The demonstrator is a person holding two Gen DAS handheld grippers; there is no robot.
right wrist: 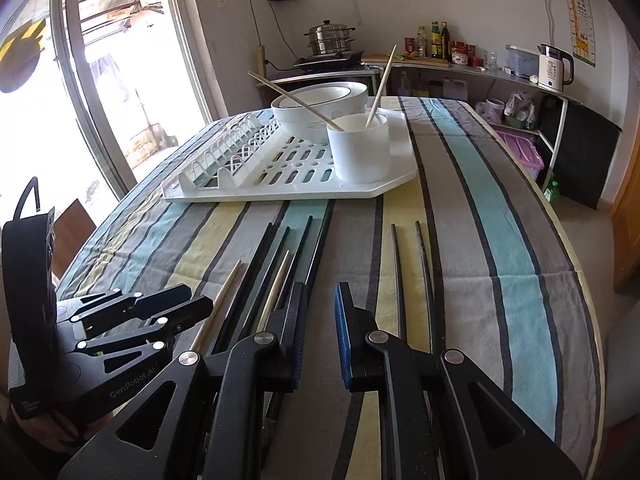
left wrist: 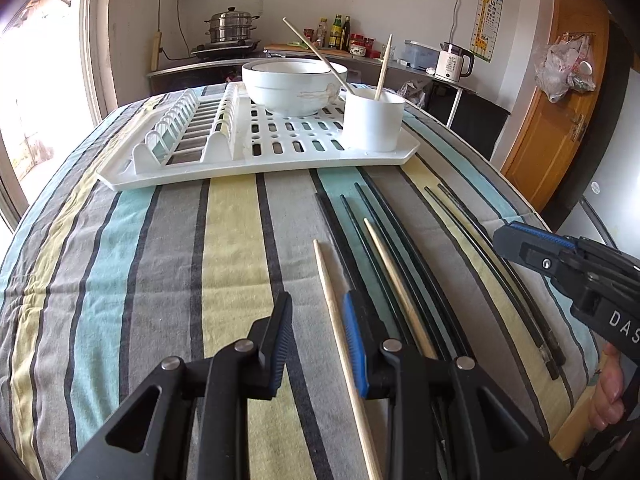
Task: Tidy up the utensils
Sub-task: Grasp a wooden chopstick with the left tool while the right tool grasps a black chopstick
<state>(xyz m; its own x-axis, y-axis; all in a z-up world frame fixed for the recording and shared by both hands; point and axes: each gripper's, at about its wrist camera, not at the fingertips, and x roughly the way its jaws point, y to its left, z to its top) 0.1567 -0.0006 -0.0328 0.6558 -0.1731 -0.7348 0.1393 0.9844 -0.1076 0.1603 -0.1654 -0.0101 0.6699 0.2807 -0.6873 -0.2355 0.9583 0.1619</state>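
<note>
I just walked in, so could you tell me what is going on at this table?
A person holding a gripper in each hand is sorting chopsticks. Two wooden chopsticks already stand in the white cup on the drying rack, beside the bowls. More chopsticks lie on the striped cloth. The left gripper is open around a wooden chopstick; the right gripper holds nothing.

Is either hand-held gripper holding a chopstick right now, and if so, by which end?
Neither. The left hand-held gripper and the right hand-held gripper hang open over the chopsticks on the cloth, gripping nothing.
</note>
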